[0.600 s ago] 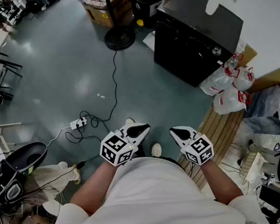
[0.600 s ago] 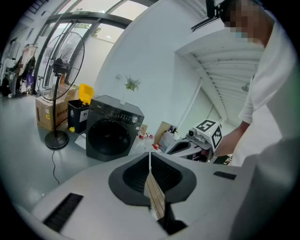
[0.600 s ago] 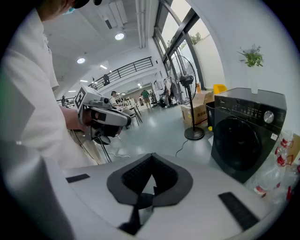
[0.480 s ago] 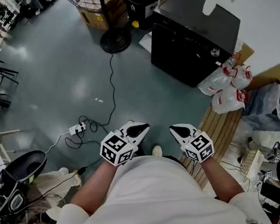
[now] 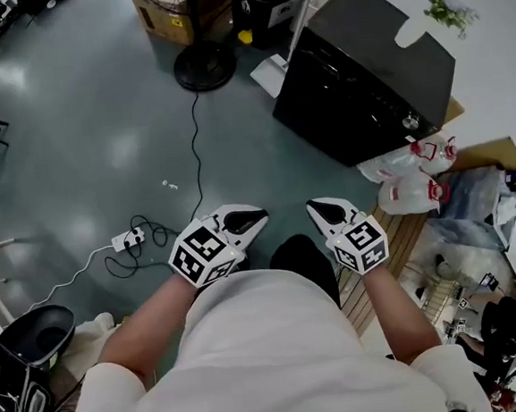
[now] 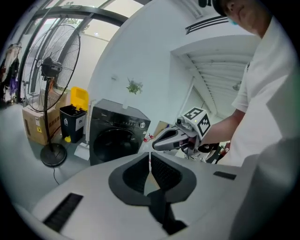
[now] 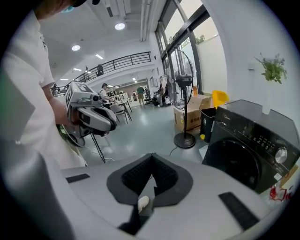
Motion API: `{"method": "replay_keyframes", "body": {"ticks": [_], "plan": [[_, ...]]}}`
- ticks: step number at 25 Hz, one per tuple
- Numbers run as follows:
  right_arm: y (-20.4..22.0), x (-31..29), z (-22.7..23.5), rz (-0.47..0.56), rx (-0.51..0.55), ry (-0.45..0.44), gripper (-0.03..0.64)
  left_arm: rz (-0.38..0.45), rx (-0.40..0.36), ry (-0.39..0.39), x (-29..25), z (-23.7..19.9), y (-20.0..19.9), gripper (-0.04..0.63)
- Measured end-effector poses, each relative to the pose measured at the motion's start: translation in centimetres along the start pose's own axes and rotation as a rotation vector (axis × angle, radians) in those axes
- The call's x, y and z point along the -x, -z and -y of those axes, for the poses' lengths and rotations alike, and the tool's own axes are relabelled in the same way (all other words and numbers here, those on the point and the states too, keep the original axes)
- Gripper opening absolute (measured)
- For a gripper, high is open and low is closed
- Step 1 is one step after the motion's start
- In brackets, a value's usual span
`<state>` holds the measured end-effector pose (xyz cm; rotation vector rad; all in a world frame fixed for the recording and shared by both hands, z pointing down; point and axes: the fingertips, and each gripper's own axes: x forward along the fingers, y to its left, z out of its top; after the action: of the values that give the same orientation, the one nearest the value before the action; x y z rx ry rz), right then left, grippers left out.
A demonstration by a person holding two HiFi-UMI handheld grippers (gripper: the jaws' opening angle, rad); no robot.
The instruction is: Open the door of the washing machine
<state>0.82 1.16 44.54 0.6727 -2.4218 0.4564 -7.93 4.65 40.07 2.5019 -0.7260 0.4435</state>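
The black washing machine (image 5: 362, 66) stands against the white wall at the upper right of the head view, well ahead of both grippers. Its round door (image 6: 112, 146) is closed, as the right gripper view also shows of the door (image 7: 233, 165). My left gripper (image 5: 259, 217) and right gripper (image 5: 315, 207) are held side by side in front of the person's body, pointing toward the machine. Each has its jaws shut with nothing between them, the left gripper (image 6: 150, 158) and the right gripper (image 7: 152, 159) alike.
A standing fan's round base (image 5: 204, 66) with its cable and a power strip (image 5: 122, 240) lie on the grey floor to the left. A cardboard box (image 5: 164, 7) and a black bin (image 5: 263, 7) stand beside the machine. White plastic bags (image 5: 408, 178) and a wooden pallet (image 5: 396, 242) lie to the right.
The person has stepped toward the washing machine, which sits a little nearer in the head view. Both grippers stay shut and level in front of the body.
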Motion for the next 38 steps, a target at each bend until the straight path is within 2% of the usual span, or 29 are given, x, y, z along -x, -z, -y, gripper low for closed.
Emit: {"method": "replay_keyframes", "body": {"ticks": [2,4,6,9,14,18,22,28,34,38], "plan": [[-0.9,-1.8,1.5,-0.032,0.021,-0.001,0.009,0.004,0.006,-0.01,0.3,-1.8,-0.5,0.026],[-1.9,-3.7,3.4,-0.068,0.074,-0.006,0.066,0.017,0.032,-0.02,0.3,-3.3,-1.1,0.026],[-2.5,-5.8,6.0,-0.107,0.149,-0.012,0.072,0.032,0.063,-0.037,-0.1,-4.8,-1.6,0.026],[-2.8,-9.6,10.9,-0.176,0.265,-0.021,0.077,0.05,0.101,-0.078,-1.1,-7.0,-2.2,0.026],[-2.8,-15.1,20.2,-0.35,0.459,-0.014,0.091,0.078,0.143,-0.169,-3.7,-10.0,-4.6,0.026],[-3.0,-19.7,28.3,-0.465,0.588,0.041,0.091,0.118,0.19,-0.229,-5.5,-12.6,-7.7,0.026],[-2.1,-24.1,34.0,-0.573,0.665,0.103,0.089,0.137,0.237,-0.287,-6.8,-14.6,-8.7,0.026],[-0.2,-28.8,39.2,-0.717,0.769,0.158,0.11,0.156,0.315,-0.353,-7.2,-16.5,-9.1,0.026],[1.5,-32.3,41.5,-0.819,0.824,0.16,0.117,0.15,0.407,-0.398,-7.4,-18.0,-7.7,0.026],[3.4,-33.2,43.4,-0.941,0.879,0.184,0.127,0.131,0.436,-0.406,-7.9,-18.7,-7.0,0.026]]}}
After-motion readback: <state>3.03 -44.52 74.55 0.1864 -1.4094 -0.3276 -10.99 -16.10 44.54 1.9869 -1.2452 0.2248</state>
